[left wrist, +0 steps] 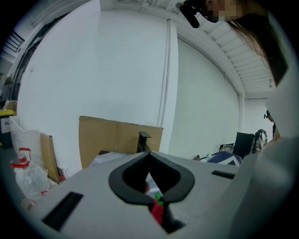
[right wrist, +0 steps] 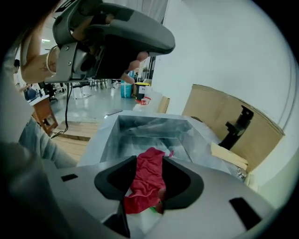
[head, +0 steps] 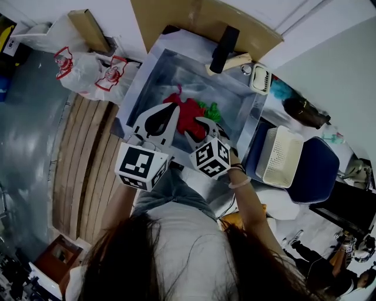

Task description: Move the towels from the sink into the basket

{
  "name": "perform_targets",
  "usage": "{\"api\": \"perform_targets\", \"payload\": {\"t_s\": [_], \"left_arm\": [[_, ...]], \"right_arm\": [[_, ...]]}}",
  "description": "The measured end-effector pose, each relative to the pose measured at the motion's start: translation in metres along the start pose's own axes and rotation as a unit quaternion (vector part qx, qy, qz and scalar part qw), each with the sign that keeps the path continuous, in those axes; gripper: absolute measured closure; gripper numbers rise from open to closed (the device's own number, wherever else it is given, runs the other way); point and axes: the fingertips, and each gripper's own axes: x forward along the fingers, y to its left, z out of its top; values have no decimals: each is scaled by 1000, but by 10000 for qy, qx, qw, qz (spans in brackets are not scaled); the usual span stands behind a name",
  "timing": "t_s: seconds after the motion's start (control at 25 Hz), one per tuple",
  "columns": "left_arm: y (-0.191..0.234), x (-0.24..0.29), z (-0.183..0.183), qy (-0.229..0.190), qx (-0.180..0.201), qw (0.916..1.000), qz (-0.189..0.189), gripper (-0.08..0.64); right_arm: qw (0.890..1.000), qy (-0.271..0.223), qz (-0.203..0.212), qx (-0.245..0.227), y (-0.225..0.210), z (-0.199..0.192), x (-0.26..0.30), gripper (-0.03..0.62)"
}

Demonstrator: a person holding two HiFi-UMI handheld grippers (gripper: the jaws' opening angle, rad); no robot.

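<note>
A crumpled red towel (head: 187, 113) lies in the steel sink (head: 147, 76), with a green towel (head: 211, 109) beside it on the right. My right gripper (head: 201, 128) hangs over the sink's near side. In the right gripper view it (right wrist: 149, 158) stands open, and the red towel (right wrist: 148, 175) shows in the gap between its jaws, with a bit of green (right wrist: 153, 209) below. My left gripper (head: 174, 109) hovers just left of the red towel. Its jaws (left wrist: 149, 154) meet at the tips and hold nothing; red (left wrist: 158, 212) and green (left wrist: 160, 200) cloth peek out beneath them.
A white slatted basket (head: 281, 156) rests on a blue chair (head: 320, 170) right of the sink. A black faucet (head: 223, 47) rises at the sink's far rim before a cardboard sheet (head: 200, 17). Plastic bags (head: 88, 70) lie on the floor to the left.
</note>
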Motion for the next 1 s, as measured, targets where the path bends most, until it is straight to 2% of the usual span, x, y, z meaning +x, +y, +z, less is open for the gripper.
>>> {"api": "perform_targets", "payload": {"t_s": [0.64,1.0], "left_arm": [[33,22,-18,239,-116,9996,-134,552],[50,36,-27,397,-186,9986,-286,551]], "right_arm": [[9932,953,573,-358,18,-44,72,367],[9870,1390,786,-201,26,-62,103,356]]}}
